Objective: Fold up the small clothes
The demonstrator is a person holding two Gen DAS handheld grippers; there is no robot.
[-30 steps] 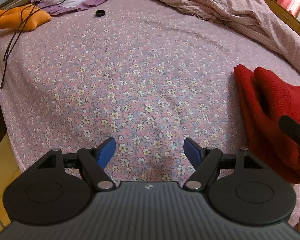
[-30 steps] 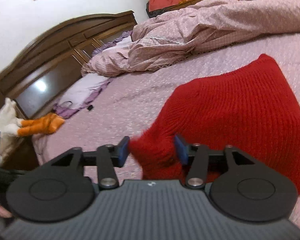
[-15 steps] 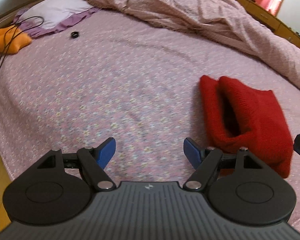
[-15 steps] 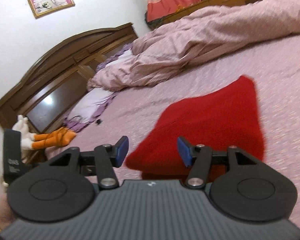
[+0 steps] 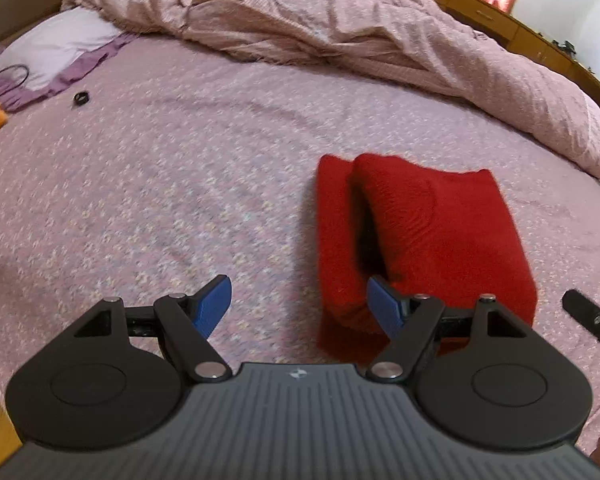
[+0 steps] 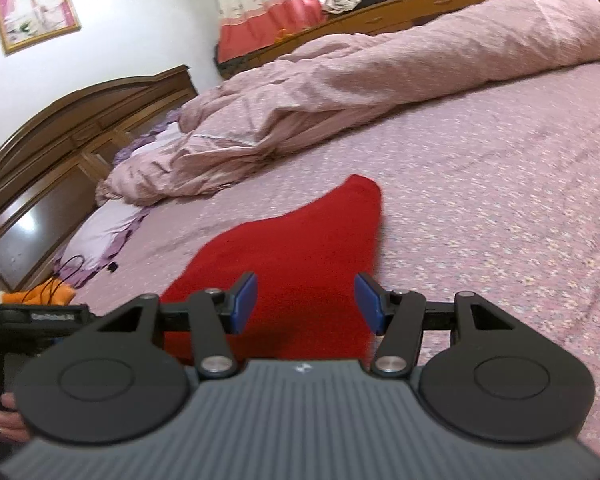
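Observation:
A small red knitted garment (image 5: pixel 432 232) lies folded on the flowered pink bed sheet (image 5: pixel 180 160), with a raised fold along its left side. My left gripper (image 5: pixel 298 306) is open and empty, held above the sheet at the garment's near left corner. My right gripper (image 6: pixel 306 304) is open and empty, raised above the garment's near end (image 6: pixel 292 248). The tip of the right gripper shows at the right edge of the left wrist view (image 5: pixel 592 324).
A crumpled pink quilt (image 5: pixel 360 36) lies along the far side of the bed. A lilac pillow (image 5: pixel 56 48), a black cable (image 5: pixel 4 80), a small black ring (image 5: pixel 81 98) and an orange plush toy (image 6: pixel 40 296) lie near the wooden headboard (image 6: pixel 60 136).
My right gripper has opened and let go of the red garment, which now lies flat on the bed. Both grippers have pulled back and risen away from it.

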